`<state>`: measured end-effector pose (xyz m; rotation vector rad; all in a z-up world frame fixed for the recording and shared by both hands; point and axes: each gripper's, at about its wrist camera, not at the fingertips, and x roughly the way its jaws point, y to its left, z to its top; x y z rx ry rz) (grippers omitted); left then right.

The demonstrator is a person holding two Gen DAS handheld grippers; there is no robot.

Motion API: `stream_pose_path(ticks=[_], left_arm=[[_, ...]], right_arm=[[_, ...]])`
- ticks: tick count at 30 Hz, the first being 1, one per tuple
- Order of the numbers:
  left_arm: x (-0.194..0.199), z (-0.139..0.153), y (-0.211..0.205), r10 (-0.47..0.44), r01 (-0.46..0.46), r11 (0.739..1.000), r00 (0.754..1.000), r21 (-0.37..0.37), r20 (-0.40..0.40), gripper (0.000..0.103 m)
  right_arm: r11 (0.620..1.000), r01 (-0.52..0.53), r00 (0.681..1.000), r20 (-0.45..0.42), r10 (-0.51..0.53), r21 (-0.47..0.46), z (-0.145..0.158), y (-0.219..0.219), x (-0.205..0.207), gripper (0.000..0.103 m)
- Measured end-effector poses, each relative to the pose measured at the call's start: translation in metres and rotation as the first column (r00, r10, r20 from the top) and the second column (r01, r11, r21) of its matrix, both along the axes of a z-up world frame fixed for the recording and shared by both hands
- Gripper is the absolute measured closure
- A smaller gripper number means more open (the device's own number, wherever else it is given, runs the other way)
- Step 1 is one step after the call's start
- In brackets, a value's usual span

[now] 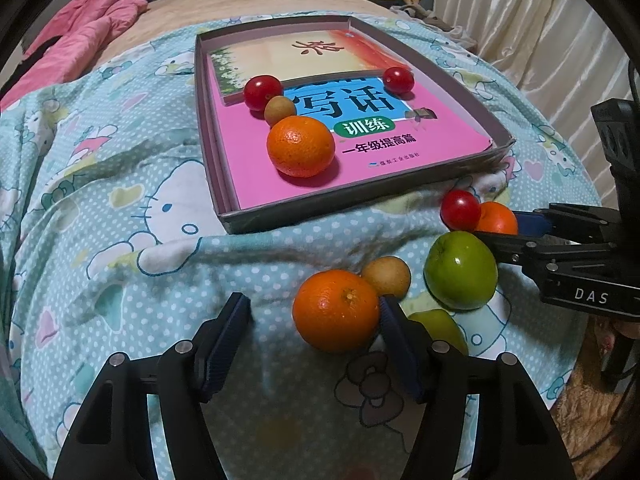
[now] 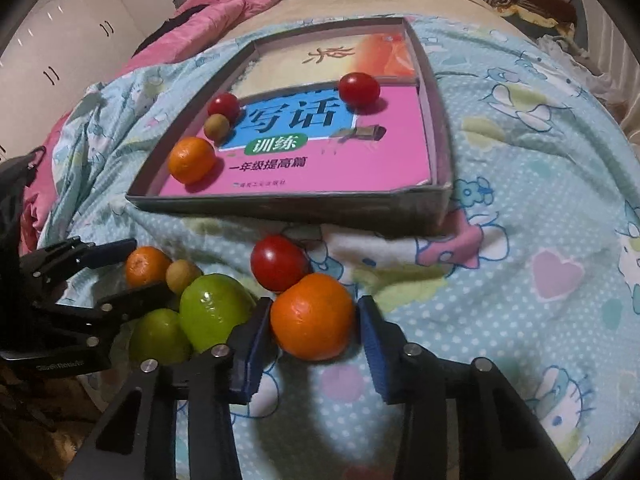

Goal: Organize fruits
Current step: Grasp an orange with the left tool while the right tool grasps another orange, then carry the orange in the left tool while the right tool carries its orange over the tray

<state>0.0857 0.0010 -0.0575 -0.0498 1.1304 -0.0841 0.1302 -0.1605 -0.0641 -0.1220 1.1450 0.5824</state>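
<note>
**Fruit on the bed, two grippers close in**

A flat grey box (image 1: 224, 152) sits on a soft blue blanket (image 1: 100, 200) with cartoon cats on the bed. A pink book (image 1: 400, 148) lies inside it. On the book are two shiny red tomatoes (image 1: 263, 92), a small brown fruit (image 1: 280, 110) and a bumpy round orange (image 1: 301, 146).

More fruit lies in front of the box, bunched close together. The left hand-held gripper (image 1: 314, 312) is wide open, and an orange (image 1: 335, 310) touches one finger. The right hand-held gripper (image 2: 314, 322) is open around another orange (image 2: 312, 316), not yet squeezing it. A red tomato (image 2: 279, 263) touches that orange behind. Two smooth green apples (image 2: 214, 310) crowd its side.
</note>
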Motion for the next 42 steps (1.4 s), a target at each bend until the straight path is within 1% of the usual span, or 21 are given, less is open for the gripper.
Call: stream_pose_path(ticks=[4,8,14,16,19,24,34,38,42], left_arm=[[0.001,-0.001,-0.001,-0.004,0.004,1.000,1.000,0.005,0.001,0.038],[0.002,-0.001,-0.002,-0.007,0.007,1.000,1.000,-0.001,0.004,0.040],[0.003,0.000,-0.002,-0.014,0.014,1.000,1.000,-0.016,0.009,0.046],[0.003,0.000,-0.002,-0.019,0.019,0.999,1.000,-0.026,0.010,0.052],[0.002,0.003,-0.002,-0.018,0.019,0.999,1.000,-0.046,0.014,0.057],[0.000,0.005,0.001,-0.012,0.013,0.998,1.000,-0.065,0.017,0.059],[-0.007,0.012,0.004,-0.009,0.012,0.997,1.000,-0.078,0.029,0.060],[-0.010,0.017,0.006,-0.004,0.007,0.996,0.999,-0.092,0.040,0.060],[-0.013,0.027,0.007,0.002,0.005,0.995,0.997,-0.100,0.074,0.060]], right_arm=[[1.000,0.000,1.000,0.011,0.000,0.013,0.003,-0.001,-0.001,0.064],[0.999,0.003,0.999,0.047,-0.004,0.034,0.011,-0.004,-0.004,0.064],[0.998,-0.005,0.996,0.086,0.001,0.057,0.020,-0.004,-0.006,0.064],[0.998,-0.011,0.995,0.103,0.004,0.069,0.024,-0.004,-0.007,0.064],[0.997,-0.019,0.991,0.131,0.010,0.072,0.029,-0.004,-0.011,0.064],[0.996,-0.046,0.985,0.168,0.032,0.081,0.036,0.002,-0.016,0.064],[0.992,-0.055,0.981,0.189,0.034,0.110,0.040,0.000,-0.016,0.064],[0.991,-0.057,0.980,0.197,0.032,0.121,0.042,-0.001,-0.016,0.064],[0.989,-0.060,0.978,0.209,0.030,0.137,0.046,-0.002,-0.016,0.064]])
